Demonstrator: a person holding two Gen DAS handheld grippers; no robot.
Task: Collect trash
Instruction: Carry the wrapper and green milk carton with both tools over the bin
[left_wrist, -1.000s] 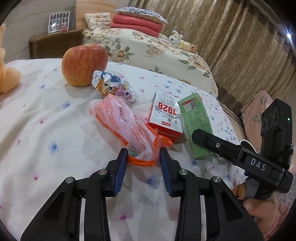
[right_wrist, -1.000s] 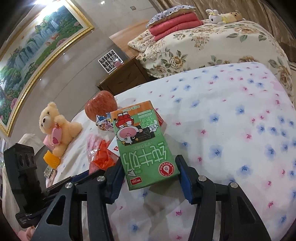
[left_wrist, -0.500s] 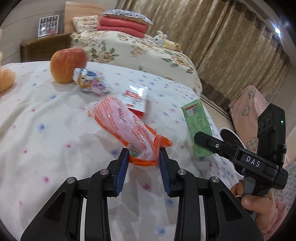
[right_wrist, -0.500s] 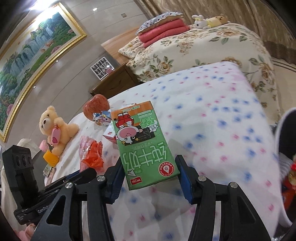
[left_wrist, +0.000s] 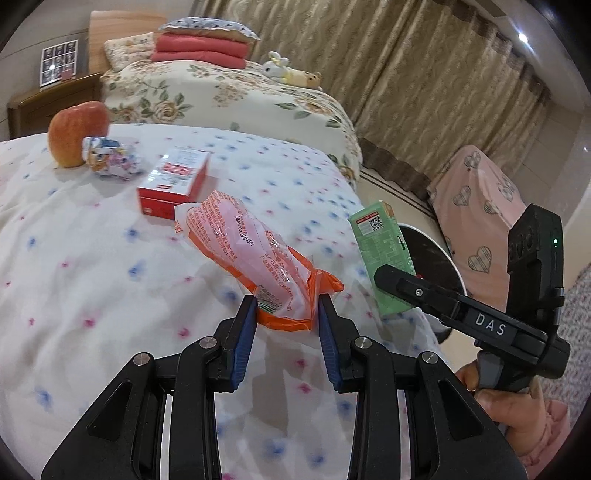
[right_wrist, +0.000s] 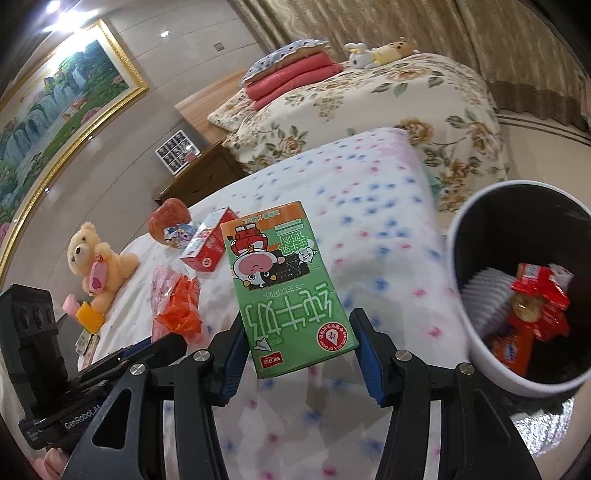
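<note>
Left gripper (left_wrist: 283, 308): clenched on the near end of an orange-and-clear snack wrapper (left_wrist: 251, 254); both blue pads press the crumpled plastic, and the rest of the wrapper juts forward, clear of the bedspread
Right gripper (right_wrist: 297, 334): grasping a green milk carton (right_wrist: 286, 286) across its lower end; the carton stands up from the jaws with its print upside down, cartoon cow facing the camera
Hand (left_wrist: 513, 413): a person's fingers wrap the right gripper's handle, seen at the lower right of the left wrist view, with a pink sleeve below them
Bedspread (left_wrist: 92, 280): white with small blue and pink flowers, covering the near bed under both grippers
Trash bin (right_wrist: 463, 295): white outside, dark inside, standing on the floor just beside the bed's corner, to the right of the held carton; red and orange wrappers (right_wrist: 535, 306) lie in it
Red-and-white box (left_wrist: 173, 182): lying on the bedspread beyond the held wrapper
Small printed packet (left_wrist: 110, 158): crumpled foil with cartoon figures, touching the apple
Apple (left_wrist: 75, 133): red-yellow, on the far part of the bedspread
Teddy bear (right_wrist: 98, 266): pale orange, sitting at the bed's left side with a pink heart at its chest
Second bed (left_wrist: 229, 99): floral cover, red folded blankets and a pillow at its head, two small plush toys (left_wrist: 291, 72) on top
Curtain (left_wrist: 424, 92): beige, patterned, behind the second bed
</note>
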